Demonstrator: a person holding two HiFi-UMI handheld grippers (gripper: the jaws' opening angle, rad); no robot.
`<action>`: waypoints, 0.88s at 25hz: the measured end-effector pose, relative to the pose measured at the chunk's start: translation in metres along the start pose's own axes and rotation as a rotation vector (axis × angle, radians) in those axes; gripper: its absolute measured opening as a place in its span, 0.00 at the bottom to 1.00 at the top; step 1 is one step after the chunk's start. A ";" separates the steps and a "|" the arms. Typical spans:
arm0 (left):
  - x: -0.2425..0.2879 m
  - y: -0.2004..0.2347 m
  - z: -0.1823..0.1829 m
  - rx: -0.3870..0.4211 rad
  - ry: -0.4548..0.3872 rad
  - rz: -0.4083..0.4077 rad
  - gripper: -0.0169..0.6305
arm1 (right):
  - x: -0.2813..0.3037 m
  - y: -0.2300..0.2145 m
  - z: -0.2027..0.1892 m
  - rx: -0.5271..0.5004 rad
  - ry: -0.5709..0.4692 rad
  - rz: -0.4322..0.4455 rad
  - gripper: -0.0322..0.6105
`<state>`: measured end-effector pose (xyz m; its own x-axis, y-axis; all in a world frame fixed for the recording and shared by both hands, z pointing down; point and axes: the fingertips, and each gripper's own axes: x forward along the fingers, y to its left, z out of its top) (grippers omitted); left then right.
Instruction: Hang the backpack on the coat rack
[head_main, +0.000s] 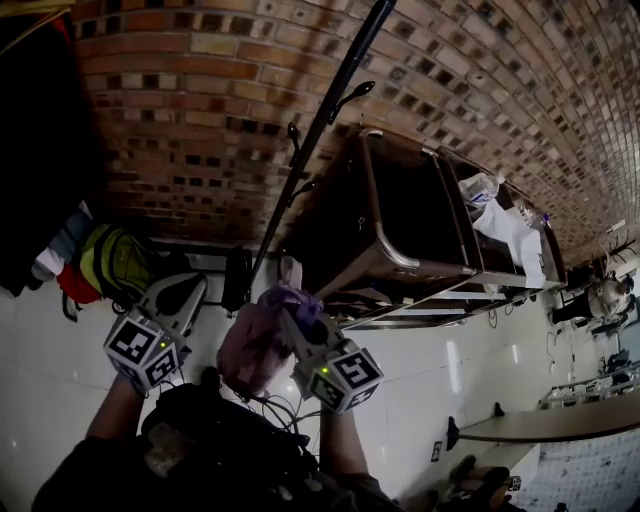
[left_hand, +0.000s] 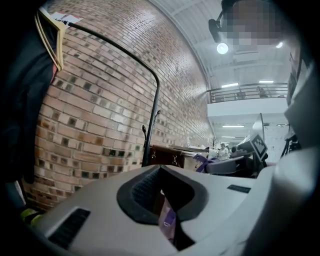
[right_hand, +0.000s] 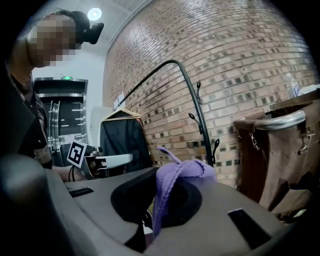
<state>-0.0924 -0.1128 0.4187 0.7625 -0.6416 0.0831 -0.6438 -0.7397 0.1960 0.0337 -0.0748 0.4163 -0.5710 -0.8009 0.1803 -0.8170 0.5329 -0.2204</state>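
Note:
The purple backpack hangs between my two grippers in the head view. My right gripper is shut on a purple woven strap that bunches over its jaws. My left gripper is shut as well, with a thin purple strap end caught in the slot between its jaws. The coat rack is a black pole with curved hooks, standing against the brick wall just ahead of both grippers. It also shows as the coat rack in the left gripper view and the coat rack in the right one.
A brown cabinet in a metal frame stands right of the rack. Dark clothes hang at the left above a yellow-green bag. The brick wall backs it all, over a white tiled floor.

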 end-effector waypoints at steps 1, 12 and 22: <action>0.007 0.007 0.001 0.002 0.008 -0.012 0.07 | 0.008 -0.007 0.004 0.001 -0.003 -0.008 0.05; 0.077 0.042 0.019 0.010 0.042 -0.107 0.07 | 0.061 -0.060 0.044 -0.016 -0.025 -0.082 0.05; 0.135 0.053 0.016 0.021 0.056 -0.082 0.07 | 0.104 -0.138 0.048 -0.005 0.010 -0.063 0.05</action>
<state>-0.0244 -0.2422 0.4242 0.8146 -0.5670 0.1220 -0.5800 -0.7937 0.1835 0.0905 -0.2446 0.4197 -0.5191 -0.8303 0.2029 -0.8518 0.4829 -0.2032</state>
